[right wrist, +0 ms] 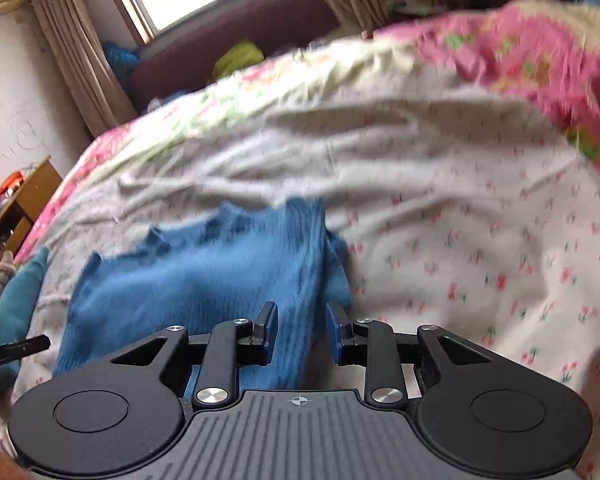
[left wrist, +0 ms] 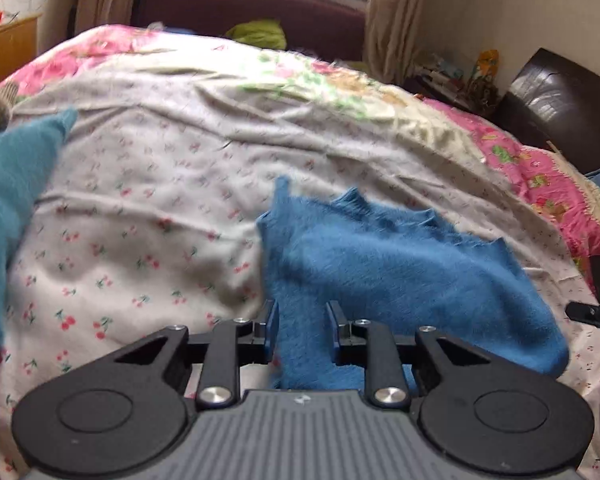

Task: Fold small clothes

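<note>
Low in both frames, left gripper (left wrist: 302, 330) and right gripper (right wrist: 302, 332) each held blue sweater (left wrist: 400, 264) fabric between narrow jaws, apparently lifting opposite edges off the bed (left wrist: 160, 184) to fold.

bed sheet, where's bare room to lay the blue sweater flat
Bare cherry-print sheet lies between the blue sweater and the teal garment, and beyond the sweater toward the pink quilt. Crowded at both grippers.
</note>
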A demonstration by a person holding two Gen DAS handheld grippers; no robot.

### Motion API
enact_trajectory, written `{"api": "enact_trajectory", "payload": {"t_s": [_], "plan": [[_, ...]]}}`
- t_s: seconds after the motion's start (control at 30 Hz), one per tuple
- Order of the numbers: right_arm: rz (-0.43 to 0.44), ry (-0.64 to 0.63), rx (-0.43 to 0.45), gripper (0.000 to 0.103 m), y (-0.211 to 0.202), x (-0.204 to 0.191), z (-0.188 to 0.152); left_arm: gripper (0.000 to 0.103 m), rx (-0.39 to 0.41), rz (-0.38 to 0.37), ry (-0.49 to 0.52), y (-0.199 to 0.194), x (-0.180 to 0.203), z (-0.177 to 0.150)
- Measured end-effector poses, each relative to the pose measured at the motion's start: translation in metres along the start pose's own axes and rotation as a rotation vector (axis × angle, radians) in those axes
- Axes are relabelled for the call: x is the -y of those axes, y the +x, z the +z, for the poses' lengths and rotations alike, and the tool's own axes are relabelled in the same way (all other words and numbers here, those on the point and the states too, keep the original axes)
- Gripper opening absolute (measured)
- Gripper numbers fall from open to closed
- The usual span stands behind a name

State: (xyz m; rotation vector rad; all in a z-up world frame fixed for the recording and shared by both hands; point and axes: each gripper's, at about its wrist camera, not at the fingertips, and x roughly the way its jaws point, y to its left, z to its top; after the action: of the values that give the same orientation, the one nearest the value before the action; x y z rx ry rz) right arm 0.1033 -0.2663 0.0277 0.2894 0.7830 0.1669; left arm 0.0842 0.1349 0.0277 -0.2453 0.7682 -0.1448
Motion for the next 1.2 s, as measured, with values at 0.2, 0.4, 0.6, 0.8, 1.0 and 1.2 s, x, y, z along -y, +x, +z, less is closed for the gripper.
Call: {"api": "enact_trajectory", "payload": {"t_s": [0.2,0.4,0.6,0.8,1.0,1.2], "plan": [[0.105,-0.020,0.000,0.026,0.038,-0.026,0.003,0.041,0.013,-0.089,0.089,0.030,0.053,0.001],[-0.058,-0.067,-0.076,0.022,0.085,-0.026,-0.010,0.041,-0.109,0.005,0.089,0.080,0.057,-0.014],[-0.032,-0.071,-0.014,0.027,0.046,-0.040,-0.011,0.042,-0.090,0.027,0.058,0.058,0.061,-0.019],[-0.026,-0.035,-0.061,0.034,0.057,-0.043,-0.040,0.049,-0.142,0.113,0.106,0.050,0.071,-0.026],[0.035,-0.017,0.000,0.034,0.052,-0.036,-0.059,0.050,-0.167,0.187,0.101,0.033,0.084,-0.036],[0.078,-0.005,0.026,0.034,0.046,-0.026,-0.066,0.051,-0.182,0.183,0.097,0.026,0.102,-0.032]]}}
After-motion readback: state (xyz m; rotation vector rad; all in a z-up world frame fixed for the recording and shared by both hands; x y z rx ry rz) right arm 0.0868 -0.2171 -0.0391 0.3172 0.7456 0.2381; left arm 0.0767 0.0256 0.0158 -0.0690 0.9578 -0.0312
